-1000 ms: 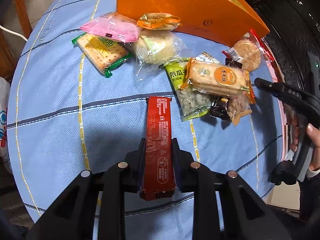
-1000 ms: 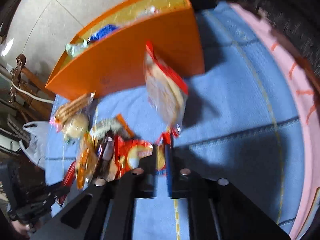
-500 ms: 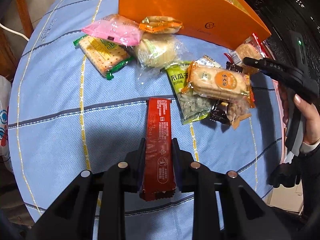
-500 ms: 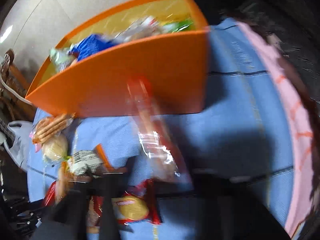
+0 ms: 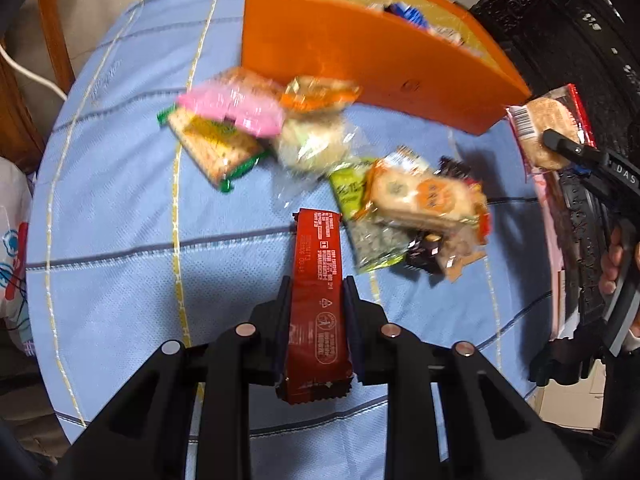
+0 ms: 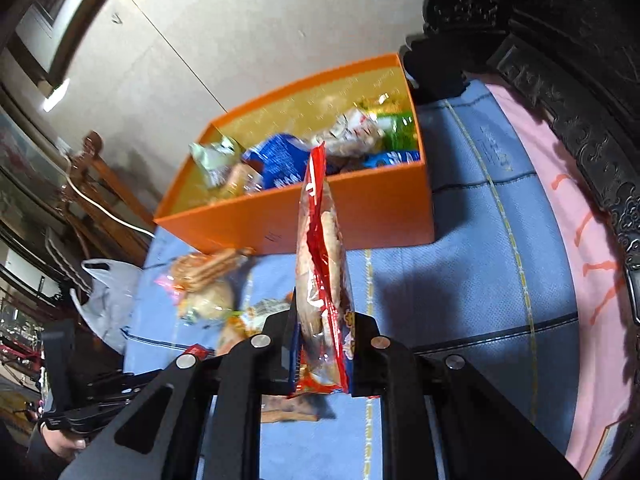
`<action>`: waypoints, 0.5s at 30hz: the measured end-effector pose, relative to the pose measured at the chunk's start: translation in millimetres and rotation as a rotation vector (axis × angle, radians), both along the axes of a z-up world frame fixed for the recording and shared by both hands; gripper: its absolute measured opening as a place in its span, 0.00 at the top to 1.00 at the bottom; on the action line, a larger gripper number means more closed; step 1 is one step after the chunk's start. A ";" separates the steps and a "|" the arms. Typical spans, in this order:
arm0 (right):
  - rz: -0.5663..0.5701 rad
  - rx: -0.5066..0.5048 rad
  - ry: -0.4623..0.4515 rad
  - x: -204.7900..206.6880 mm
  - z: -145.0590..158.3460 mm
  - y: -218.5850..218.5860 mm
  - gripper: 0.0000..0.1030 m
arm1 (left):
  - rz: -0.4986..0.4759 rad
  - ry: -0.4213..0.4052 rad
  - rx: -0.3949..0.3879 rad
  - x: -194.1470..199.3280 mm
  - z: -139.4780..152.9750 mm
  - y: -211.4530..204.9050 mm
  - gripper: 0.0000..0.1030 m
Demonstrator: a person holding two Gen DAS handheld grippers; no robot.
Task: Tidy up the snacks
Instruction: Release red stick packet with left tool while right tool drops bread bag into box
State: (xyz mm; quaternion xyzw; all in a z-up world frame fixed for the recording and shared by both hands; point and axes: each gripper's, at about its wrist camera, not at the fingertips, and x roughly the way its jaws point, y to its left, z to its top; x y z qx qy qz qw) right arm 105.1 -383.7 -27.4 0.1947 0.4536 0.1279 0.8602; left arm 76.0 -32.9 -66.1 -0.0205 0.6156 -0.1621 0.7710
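Nearest us, we see the left tongs pinching a flat, glossy red bar wrapper above a bare stretch of the blue quilted cloth on the worktop, with open room to its left. The right tongs are clamped on a crinkly clear-and-red cracker packet, held on edge over open cloth. Beyond lies a loose heap of plastic-wrapped snacks. Farthest, the straight-walled orange box already holds packets, its right side close against dark carved furniture.
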 end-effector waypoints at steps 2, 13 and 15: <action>0.003 0.015 -0.038 -1.8 13.7 -1.1 0.85 | -0.012 -0.039 -0.031 -2.3 20.5 -2.0 0.77; -0.035 0.010 -0.187 32.9 74.9 -7.1 0.85 | -0.056 -0.303 -0.092 52.8 116.9 -25.4 0.77; -0.035 -0.014 -0.198 48.8 80.0 -5.3 0.85 | -0.056 -0.320 -0.081 79.9 123.2 -34.3 0.77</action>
